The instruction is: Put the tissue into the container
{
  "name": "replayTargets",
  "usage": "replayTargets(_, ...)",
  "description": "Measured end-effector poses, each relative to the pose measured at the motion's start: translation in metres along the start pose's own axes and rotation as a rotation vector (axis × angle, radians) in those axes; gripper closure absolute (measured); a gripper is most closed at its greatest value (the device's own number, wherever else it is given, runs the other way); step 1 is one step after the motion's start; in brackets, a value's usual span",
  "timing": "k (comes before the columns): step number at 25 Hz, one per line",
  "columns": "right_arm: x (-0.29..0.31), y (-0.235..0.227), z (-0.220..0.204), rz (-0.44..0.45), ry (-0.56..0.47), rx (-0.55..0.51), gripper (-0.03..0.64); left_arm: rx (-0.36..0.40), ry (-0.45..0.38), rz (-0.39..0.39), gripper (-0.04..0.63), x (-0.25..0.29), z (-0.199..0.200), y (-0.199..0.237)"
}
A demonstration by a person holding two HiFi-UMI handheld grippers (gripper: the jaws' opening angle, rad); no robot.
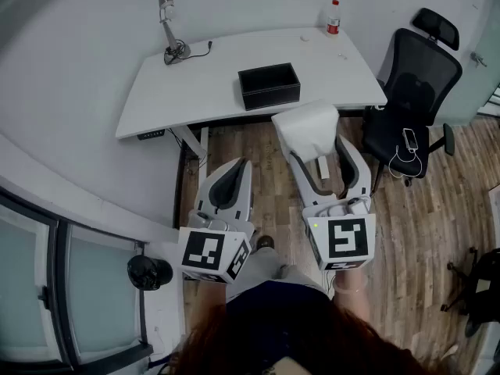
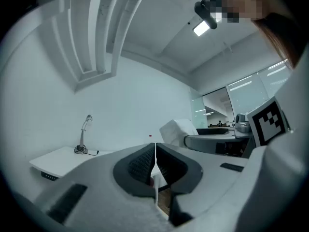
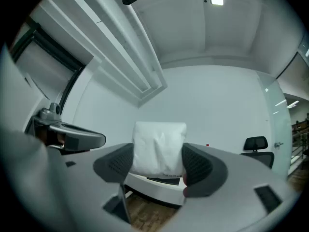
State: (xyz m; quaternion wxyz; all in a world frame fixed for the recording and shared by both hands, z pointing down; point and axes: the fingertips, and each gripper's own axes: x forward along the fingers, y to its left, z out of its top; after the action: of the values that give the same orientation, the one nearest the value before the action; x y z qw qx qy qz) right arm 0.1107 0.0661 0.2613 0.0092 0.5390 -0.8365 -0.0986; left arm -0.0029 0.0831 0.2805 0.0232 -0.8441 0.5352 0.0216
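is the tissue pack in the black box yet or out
Out. The white tissue pack is clamped in the right claw, apart from the black rectangular box on the white desk.

I count two in all: left gripper (image 1: 241, 165), right gripper (image 1: 314, 143). One tissue pack (image 1: 307, 127); one black container (image 1: 269, 86); one desk (image 1: 187, 84); one lamp (image 1: 170, 30); one bottle (image 1: 333, 18); one office chair (image 1: 414, 84).

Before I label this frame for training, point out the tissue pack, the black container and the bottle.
tissue pack (image 1: 306, 128): head view, middle of its white face.
black container (image 1: 271, 98): head view, its front wall.
bottle (image 1: 333, 20): head view, its red-labelled body.
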Motion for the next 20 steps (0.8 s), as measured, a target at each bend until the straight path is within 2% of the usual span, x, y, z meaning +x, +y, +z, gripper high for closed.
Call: replayTargets(20,0.106,0.000,-0.015,-0.021,0.023,-0.008,0.284,-0.020,-0.009,-0.046,0.563,0.072,-0.007,0.077)
